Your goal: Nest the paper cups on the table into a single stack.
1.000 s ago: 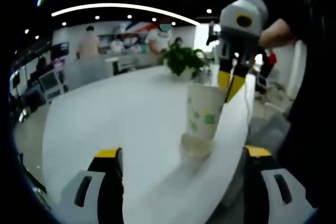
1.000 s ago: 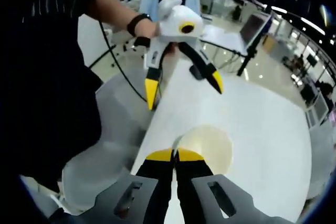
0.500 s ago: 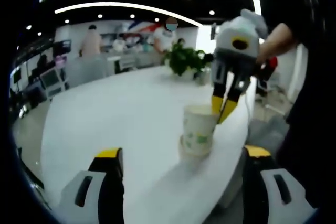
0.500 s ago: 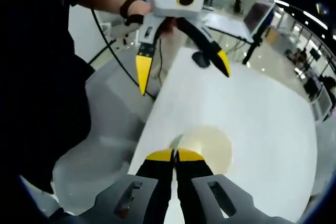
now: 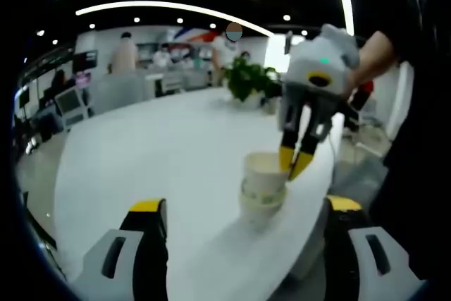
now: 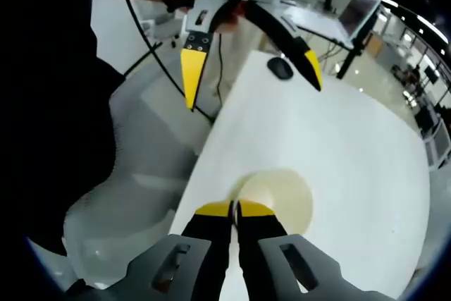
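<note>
While my right tool pinches the upper cup's rim, that cup sits nested in the lower cup near the table's 5 o'clock edge; my left tool stands wide.

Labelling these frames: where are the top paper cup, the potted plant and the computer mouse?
top paper cup (image 5: 264,177), left gripper view, on its printed side wall.
potted plant (image 5: 246,77), left gripper view, on its leaves.
computer mouse (image 6: 280,67), right gripper view, on its dark back.

No text, label, brand, number or sign can be read anywhere.
</note>
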### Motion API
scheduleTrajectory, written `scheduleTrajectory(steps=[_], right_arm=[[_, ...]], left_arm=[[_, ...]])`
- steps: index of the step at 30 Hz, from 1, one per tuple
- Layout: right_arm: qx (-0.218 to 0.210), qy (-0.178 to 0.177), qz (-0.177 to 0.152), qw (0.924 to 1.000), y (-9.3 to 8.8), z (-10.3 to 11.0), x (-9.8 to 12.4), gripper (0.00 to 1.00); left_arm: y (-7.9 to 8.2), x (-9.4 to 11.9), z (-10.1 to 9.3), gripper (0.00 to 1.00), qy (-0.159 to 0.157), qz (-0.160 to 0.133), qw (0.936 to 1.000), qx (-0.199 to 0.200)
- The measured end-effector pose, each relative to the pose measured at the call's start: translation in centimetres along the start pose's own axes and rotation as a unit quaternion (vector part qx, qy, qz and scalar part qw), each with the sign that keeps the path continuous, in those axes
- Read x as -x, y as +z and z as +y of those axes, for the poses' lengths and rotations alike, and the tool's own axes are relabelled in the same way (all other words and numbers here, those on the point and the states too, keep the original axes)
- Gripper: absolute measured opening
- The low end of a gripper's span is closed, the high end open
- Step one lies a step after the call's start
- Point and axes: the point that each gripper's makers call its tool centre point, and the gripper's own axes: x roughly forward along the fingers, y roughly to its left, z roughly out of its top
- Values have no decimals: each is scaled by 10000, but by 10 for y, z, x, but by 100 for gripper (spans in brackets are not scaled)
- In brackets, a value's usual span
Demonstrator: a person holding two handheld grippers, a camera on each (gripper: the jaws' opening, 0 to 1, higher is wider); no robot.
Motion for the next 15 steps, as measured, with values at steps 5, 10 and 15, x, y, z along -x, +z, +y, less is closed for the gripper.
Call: scheduleTrajectory(steps=[5, 10, 15], right_arm=[[-8, 34, 106, 9999, -2, 1, -7, 0], [-19, 113, 127, 9999, -5, 4, -15, 0], [84, 177, 188, 9996, -8, 6, -23, 7]], left_arm=[[-6, 1, -1, 89, -3, 47, 10000, 47], [-5, 2, -3, 88, 23, -9, 9999, 143], [-4, 1, -4, 90, -33, -117, 9995, 285]])
